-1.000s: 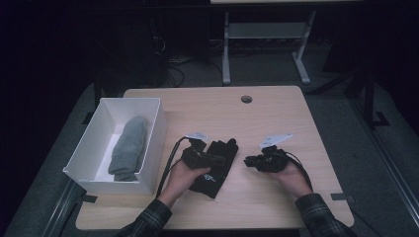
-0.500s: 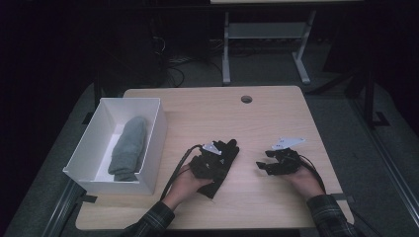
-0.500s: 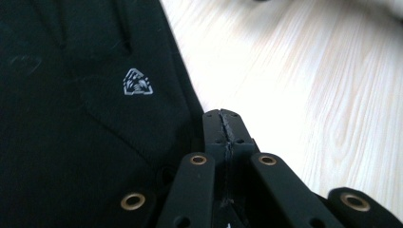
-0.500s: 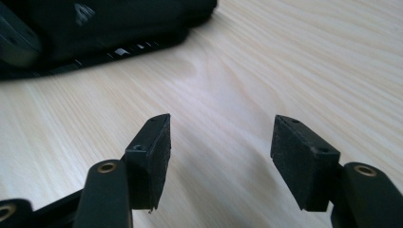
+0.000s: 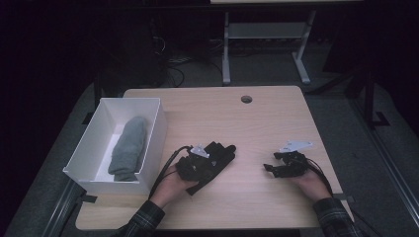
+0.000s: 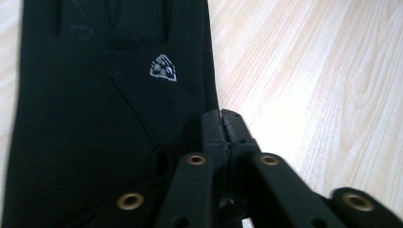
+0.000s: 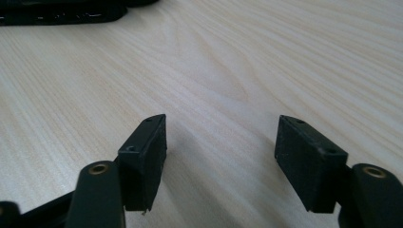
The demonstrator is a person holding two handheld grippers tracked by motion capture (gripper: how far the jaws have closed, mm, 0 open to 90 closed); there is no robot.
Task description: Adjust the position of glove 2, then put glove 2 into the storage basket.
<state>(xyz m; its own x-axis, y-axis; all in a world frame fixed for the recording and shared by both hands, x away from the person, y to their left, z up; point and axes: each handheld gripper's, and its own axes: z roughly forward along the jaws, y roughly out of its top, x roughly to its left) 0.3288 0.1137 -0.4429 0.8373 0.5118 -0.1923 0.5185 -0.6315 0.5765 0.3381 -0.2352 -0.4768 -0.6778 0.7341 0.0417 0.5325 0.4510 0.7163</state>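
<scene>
Seen from above: a pale wooden table point(image 5: 276, 118), with a black glove point(image 5: 217, 160) lying flat near its front edge, left of centre, fingers angled up and to the right. Matte black fabric, smooth, with stitched seams between the fingers and a small silver-white shield-shaped logo point(image 6: 164, 68) on the back of the hand. Resting on the glove's cuff end, the left gripper point(image 6: 221, 114), jaws pressed together at the fabric's right edge; possibly pinching a fold of the edge, though too dark there to tell. Well apart to the right, the right gripper point(image 7: 221, 142), low over bare wood, jaws spread wide after just opening, nothing between them. At the table's left side, a white open box point(image 5: 158, 123) holding a rolled grey cloth point(image 5: 128, 148). Near the far edge, a small round hole point(image 5: 246, 99) in the tabletop.
</scene>
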